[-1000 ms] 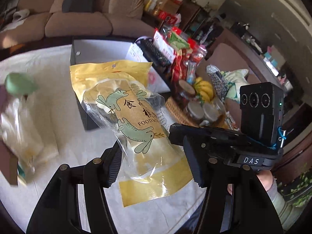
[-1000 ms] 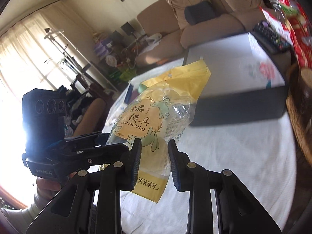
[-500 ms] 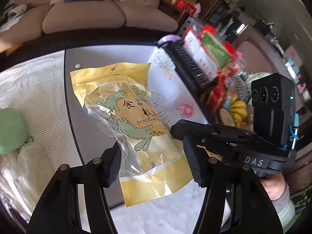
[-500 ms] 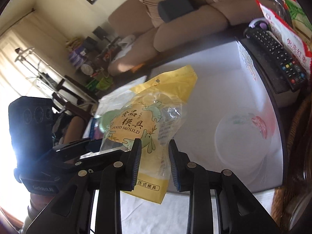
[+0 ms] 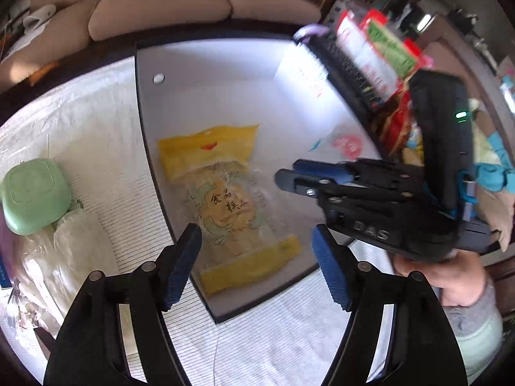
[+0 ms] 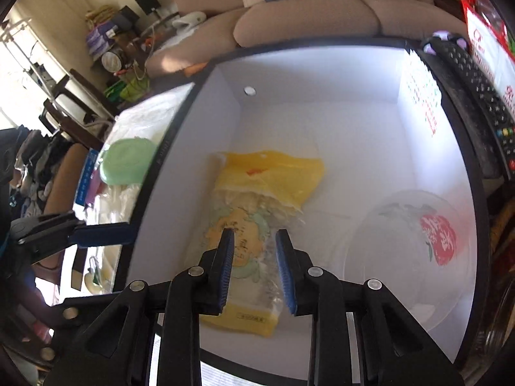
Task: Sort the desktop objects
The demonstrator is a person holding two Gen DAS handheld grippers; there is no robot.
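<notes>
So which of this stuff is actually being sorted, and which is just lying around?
Being sorted:
yellow and clear plastic food-mould bag
white open box with black rim
pale green square lidded container

Lying about:
black remote control
beige sofa
red snack packets

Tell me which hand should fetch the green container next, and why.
Left, probably. The green container sits outside the box, on the left tool's side; its jaws are opening, nothing between them. The right tool hangs inside the box over the yellow bag.
</notes>
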